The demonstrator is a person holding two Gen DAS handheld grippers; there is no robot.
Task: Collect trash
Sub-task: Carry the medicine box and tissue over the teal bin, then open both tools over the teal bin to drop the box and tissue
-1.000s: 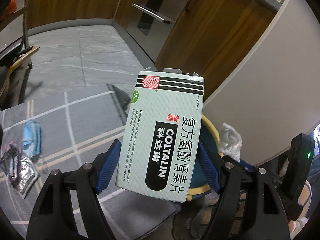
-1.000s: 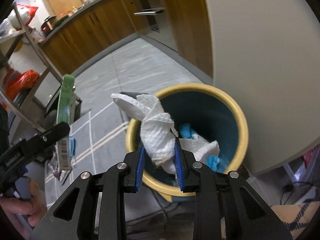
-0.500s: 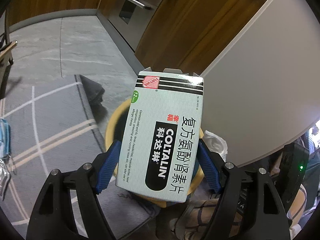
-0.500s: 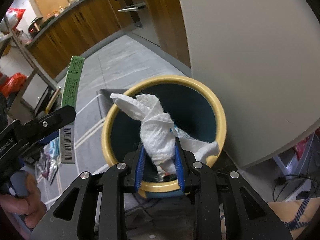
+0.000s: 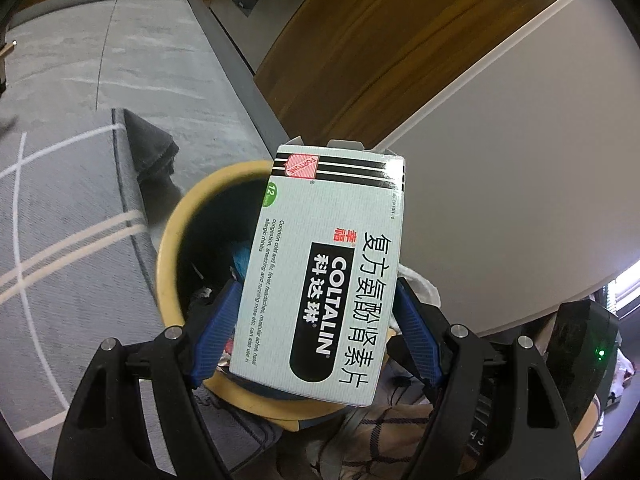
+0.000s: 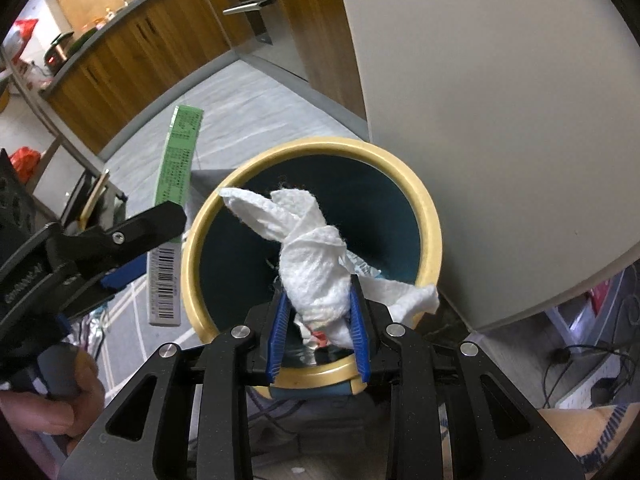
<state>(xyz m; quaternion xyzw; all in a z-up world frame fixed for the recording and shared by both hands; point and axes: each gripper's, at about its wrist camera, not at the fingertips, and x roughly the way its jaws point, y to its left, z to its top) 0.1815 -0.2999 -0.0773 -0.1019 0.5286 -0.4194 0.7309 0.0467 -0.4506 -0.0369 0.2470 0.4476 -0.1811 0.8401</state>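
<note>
My left gripper (image 5: 316,336) is shut on a pale green Coltalin medicine box (image 5: 324,272), held upright over the near rim of a round bin with a yellow rim (image 5: 166,240) and dark blue inside. In the right wrist view the box (image 6: 176,208) shows edge-on, left of the bin rim (image 6: 432,224). My right gripper (image 6: 318,320) is shut on a crumpled white paper towel (image 6: 312,252), held over the bin's opening. Some trash lies at the bin's bottom, partly hidden.
A white rounded panel (image 6: 480,100) stands right behind the bin. A grey rug with white stripes (image 5: 60,220) covers the floor to the left. Wooden kitchen cabinets (image 6: 140,52) line the back. Cables (image 6: 592,364) lie on the floor at right.
Both grippers have moved toward the bin. The box and the paper towel now sit over its opening. The mask and wrapper on the rug have left the left view.
</note>
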